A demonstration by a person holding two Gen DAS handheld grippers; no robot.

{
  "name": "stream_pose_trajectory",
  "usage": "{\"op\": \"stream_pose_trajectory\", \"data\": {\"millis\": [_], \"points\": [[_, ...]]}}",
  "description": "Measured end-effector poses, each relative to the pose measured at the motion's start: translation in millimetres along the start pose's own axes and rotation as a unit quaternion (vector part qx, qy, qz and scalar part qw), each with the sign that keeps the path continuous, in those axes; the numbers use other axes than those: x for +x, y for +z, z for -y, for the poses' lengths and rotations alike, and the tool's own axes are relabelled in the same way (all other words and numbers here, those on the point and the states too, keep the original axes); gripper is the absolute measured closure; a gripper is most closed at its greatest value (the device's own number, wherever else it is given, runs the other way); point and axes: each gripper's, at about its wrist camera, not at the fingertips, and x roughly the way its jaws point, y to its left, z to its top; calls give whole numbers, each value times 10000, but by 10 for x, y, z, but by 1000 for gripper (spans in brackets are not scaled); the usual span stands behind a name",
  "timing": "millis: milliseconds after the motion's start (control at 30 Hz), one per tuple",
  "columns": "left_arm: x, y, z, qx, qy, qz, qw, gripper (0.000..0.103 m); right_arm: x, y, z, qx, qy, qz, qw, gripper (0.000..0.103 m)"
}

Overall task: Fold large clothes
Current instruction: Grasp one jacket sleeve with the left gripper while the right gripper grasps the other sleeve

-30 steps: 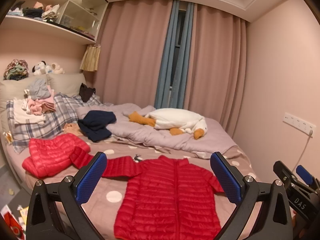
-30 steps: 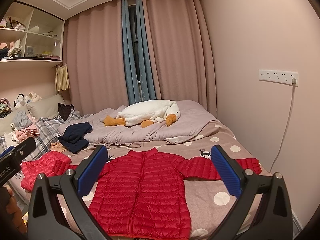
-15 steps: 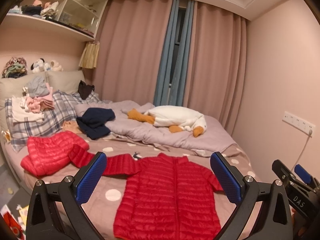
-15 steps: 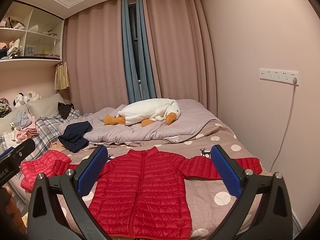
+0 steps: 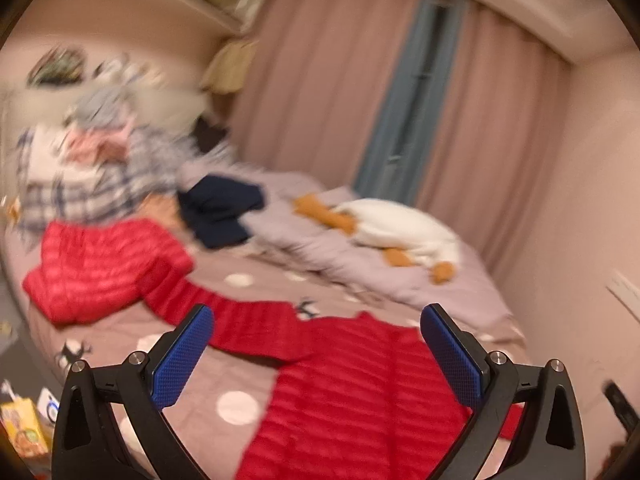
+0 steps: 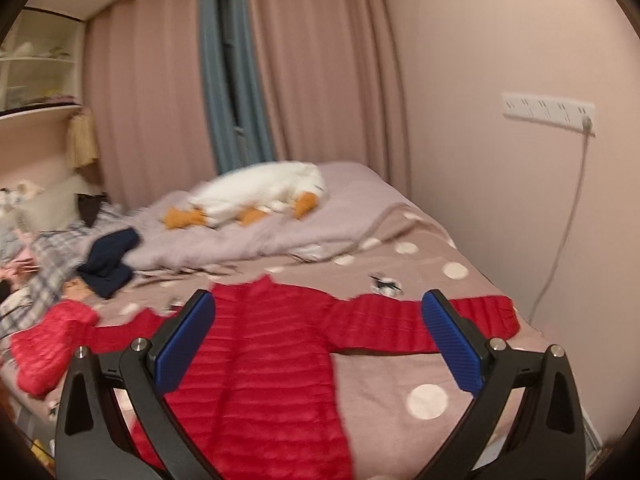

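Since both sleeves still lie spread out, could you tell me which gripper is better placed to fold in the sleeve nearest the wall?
Right, probably: the right gripper, open, faces the wall-side sleeve of the red jacket.

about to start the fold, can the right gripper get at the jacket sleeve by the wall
Probably yes: the right gripper has its jaws wide open and holds nothing, and that sleeve lies flat on the bedspread with nothing on it.
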Motion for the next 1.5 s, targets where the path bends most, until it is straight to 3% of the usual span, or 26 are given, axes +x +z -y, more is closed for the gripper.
{"op": "stream_pose_trajectory", "data": {"millis": [67,167,233,300,400,467,533,633,700,767,833,867,900,967,1033,1067,1167,1300,1400,1500], "points": [[461,28,-349,-255,166,13,9995,1,325,-5,270,104,-280,-76,9995,0],[1066,-8,-842,-706,526,-474,9950,2,1029,-72,897,420,-1110,-451,9919,0],[1400,-83,-1188,-836,777,-540,9920,5,1490,-187,1358,638,-1594,-793,9819,0],[1704,-184,-1510,-928,1321,-720,9842,5,1888,-361,1769,864,-1936,-1232,9695,0],[2084,-357,-1849,-874,1742,-990,9758,8,2192,-591,2099,1249,-2054,-1639,9567,1],[2308,-489,-2094,-1161,1960,-1189,9664,9,2368,-763,2278,1620,-2107,-1843,9463,1],[2489,-579,-2258,-1391,1946,-1336,9617,9,2498,-941,2379,1947,-2173,-1953,9363,1],[2831,-761,-2486,-1665,1954,-1768,9502,17,2635,-1194,2510,2556,-2245,-1937,9202,0],[3003,-896,-2563,-1900,1826,-1985,9440,19,2639,-1310,2541,2947,-2350,-1580,9127,0],[3021,-900,-2468,-1523,1960,-1740,9529,19,2622,-1325,2474,2962,-2448,-1213,9152,0],[3115,-897,-2459,-1448,2010,-1718,9535,20,2677,-1318,2401,2816,-2593,-1209,9159,1],[3109,-885,-2443,-1489,1999,-1663,9540,28,2688,-1304,2361,2732,-2637,-1209,9172,10],[3102,-864,-2449,-1600,1898,-1614,9552,37,2715,-1289,2327,2656,-2593,-1144,9215,19],[3083,-859,-2529,-2027,1689,-1521,9525,69,2689,-1269,2314,2845,-2294,-996,9255,76],[3016,-882,-2645,-2521,1559,-1453,9439,87,2727,-1269,2360,3046,-2098,-939,9243,88],[2967,-869,-2642,-2498,1615,-1440,9438,93,2713,-1250,2339,2973,-2165,-961,9249,90],[2813,-767,-2437,-1672,2207,-1313,9519,97,2651,-1156,2273,2523,-2395,-1054,9316,92],[2522,-627,-2393,-1596,2213,-1148,9552,97,2440,-1024,2443,2790,-2147,-912,9315,92],[2272,-523,-2253,-1083,2375,-912,9610,97,2356,-966,2470,2968,-2012,-916,9290,92],[2096,-432,-2036,-613,2460,-717,9647,97,2265,-774,2189,2467,-2186,-842,9404,92]]}}
